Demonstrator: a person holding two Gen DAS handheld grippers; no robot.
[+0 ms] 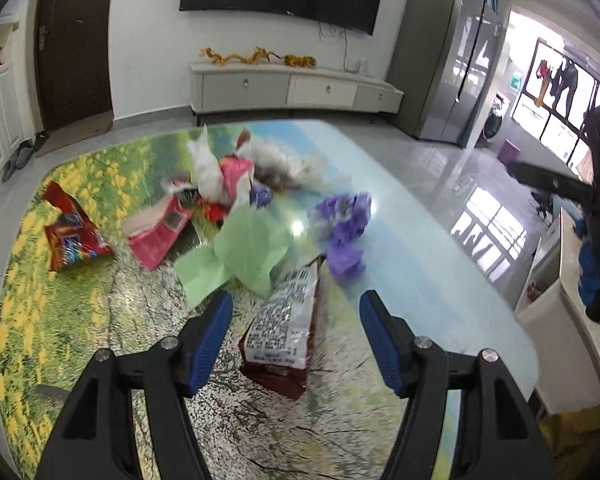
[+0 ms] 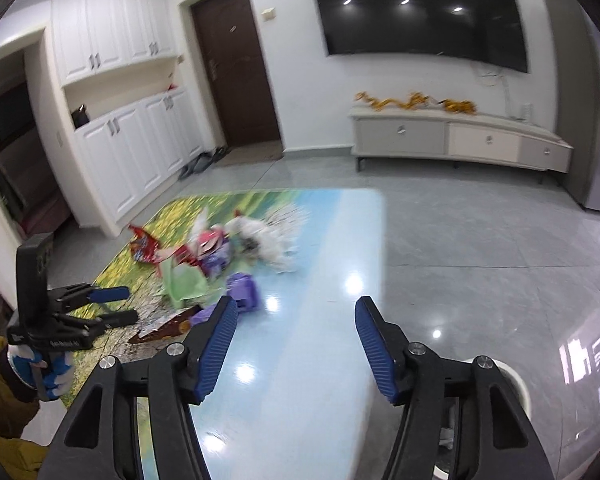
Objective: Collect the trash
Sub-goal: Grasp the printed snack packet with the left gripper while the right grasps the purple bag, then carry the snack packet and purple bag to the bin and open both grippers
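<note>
Left gripper (image 1: 296,312): jaws spread wide, nothing pinched, blue pads (image 1: 210,344) facing each other above the table (image 1: 440,280). Directly between and just beyond the fingertips: a dark red snack bag (image 1: 284,332), lying flat, printed white panel up, long axis pointing away from the claw. Just ahead of the left finger, touching the bag's far end: crumpled green paper (image 1: 248,248). Ahead and slightly right of the claw: crumpled purple wrapper (image 1: 344,232), near the bag but apart from the green paper. Farther ahead and left: pink packet (image 1: 160,236), then a red snack bag (image 1: 74,236) at the far left, apart from the rest. Farthest ahead: a heap of white plastic bags (image 1: 260,164) mixed with pink scraps; single items blurred, not separable.

Right gripper (image 2: 294,316): jaws spread wide, empty, held over the pale blue end of the table, near its right edge. Trash pile ahead and to the left of the claw; closest piece the purple wrapper (image 2: 244,288), just beyond the left fingertip. Left gripper visible from the side at far left of this view, level with the pile's near edge. Below the right finger, partly hidden: a white round rim (image 2: 516,384), identity not determinable.
</note>
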